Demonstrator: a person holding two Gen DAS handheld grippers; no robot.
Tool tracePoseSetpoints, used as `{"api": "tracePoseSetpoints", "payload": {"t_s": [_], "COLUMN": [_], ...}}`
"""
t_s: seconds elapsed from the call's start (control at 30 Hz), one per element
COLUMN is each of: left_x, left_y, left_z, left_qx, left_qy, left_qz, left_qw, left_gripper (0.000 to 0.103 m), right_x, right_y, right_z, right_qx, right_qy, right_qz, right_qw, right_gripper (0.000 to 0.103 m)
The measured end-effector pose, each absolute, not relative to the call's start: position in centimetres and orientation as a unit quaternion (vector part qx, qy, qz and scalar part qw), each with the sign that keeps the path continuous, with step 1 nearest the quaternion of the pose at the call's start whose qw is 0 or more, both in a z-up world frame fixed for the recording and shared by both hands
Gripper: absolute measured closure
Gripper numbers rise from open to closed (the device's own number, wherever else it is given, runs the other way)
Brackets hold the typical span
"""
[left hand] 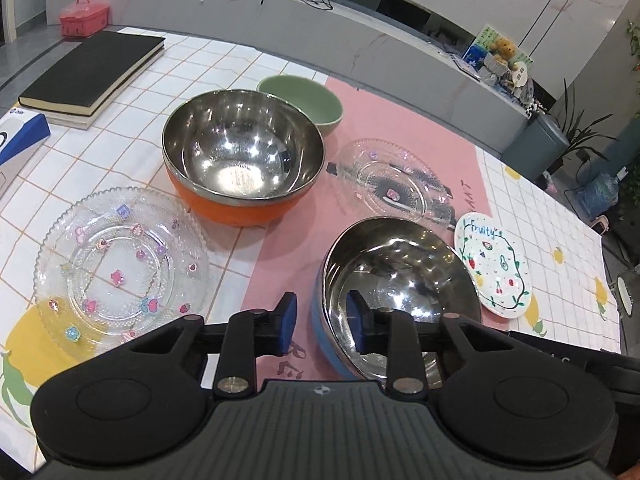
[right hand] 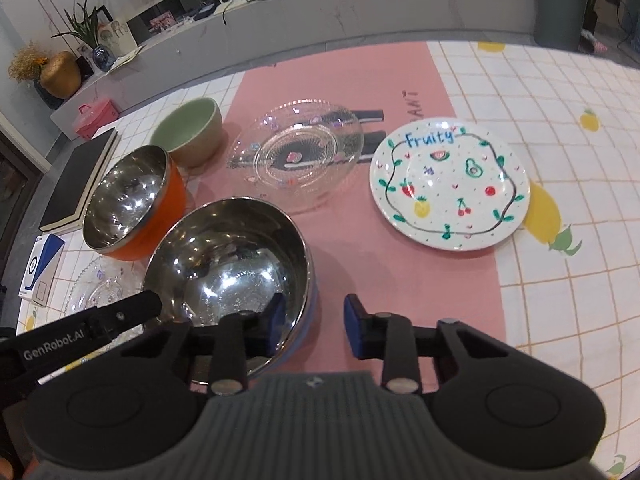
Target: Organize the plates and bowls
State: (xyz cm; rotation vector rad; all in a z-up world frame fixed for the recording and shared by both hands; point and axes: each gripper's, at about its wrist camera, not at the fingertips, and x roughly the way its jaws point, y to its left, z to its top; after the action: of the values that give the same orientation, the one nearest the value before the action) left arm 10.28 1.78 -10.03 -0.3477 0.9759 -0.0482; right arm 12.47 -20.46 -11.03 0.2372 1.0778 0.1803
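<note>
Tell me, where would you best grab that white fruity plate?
By its rim, I'd guess. The fruity plate lies flat on the tablecloth, so fingers cannot close across it. Coming from its near edge, which looks unobstructed, one finger could slide under the slightly raised lip and the other press on top.

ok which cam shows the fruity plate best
The right wrist view: the Fruity plate lies whole and large there, lettering and fruit drawings readable. The left wrist view shows it small at the right, squashed by the lens, beside the blue-sided steel bowl.
</note>
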Motion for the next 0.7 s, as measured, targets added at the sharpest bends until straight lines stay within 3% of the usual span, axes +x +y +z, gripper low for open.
{"api": "tracePoseSetpoints", "payload": {"t_s": [0.27,0.7], "left_x": [10.6,8.8], "left_y": [1.5,2.1], "left_z": [-10.2,-8.5], "left_qx": [-0.162,-0.167], "left_qy": [0.47,0.46], "left_qz": [-0.03,-0.023], "left_qw": [0.867,0.872], "left_gripper": [0.094,0.094], "right_x": [12.6,11.0], "right_y": [-20.0,-19.5], "right_z": [-11.2,-9.5], "right_qx": [0.116,0.117], "right_qy": [0.513,0.503], "right_qz": [0.093,0.099], "right_qw": [0.845,0.851], "right_gripper": [0.09,0.093]}}
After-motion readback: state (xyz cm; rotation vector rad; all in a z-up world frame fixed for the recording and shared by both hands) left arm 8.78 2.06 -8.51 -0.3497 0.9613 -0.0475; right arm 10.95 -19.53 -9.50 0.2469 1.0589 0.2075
